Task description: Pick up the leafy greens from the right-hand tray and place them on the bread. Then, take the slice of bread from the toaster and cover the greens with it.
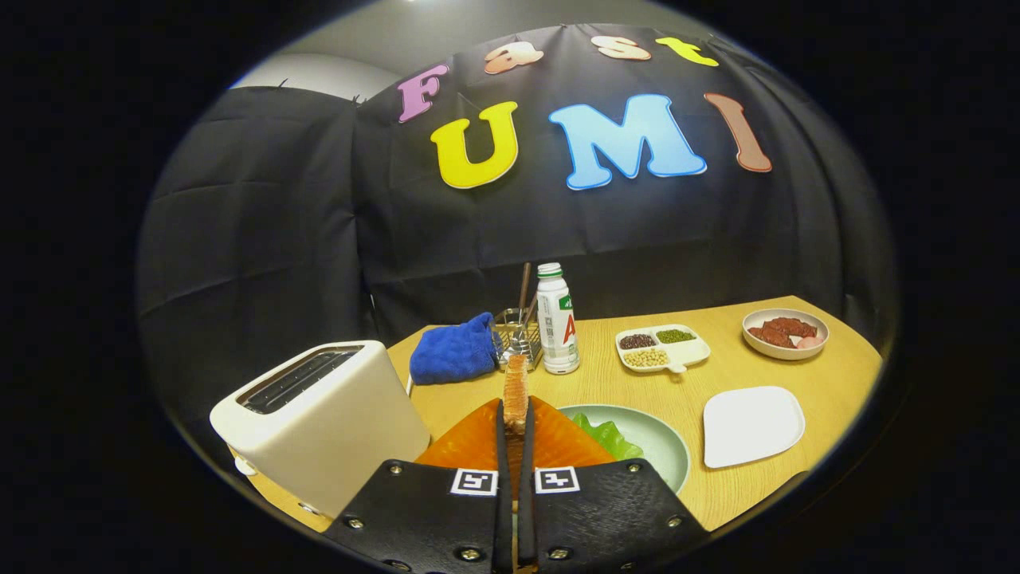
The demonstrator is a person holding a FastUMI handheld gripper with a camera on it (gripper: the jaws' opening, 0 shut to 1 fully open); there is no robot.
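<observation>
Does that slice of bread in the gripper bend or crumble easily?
Probably stiff: the bread slice stands edge-up between the gripper fingers without drooping. Its browned edge suggests toast, so likely light and crumbly if squeezed harder.

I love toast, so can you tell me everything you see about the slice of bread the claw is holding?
The slice of bread looks toasted, golden-brown with a rough, crumbly edge. It stands upright and edge-on, pinched between the two fingers of the claw, which press on both its flat sides. It is held above the pale green plate, where leafy greens lie, with the white toaster beside it.
</observation>
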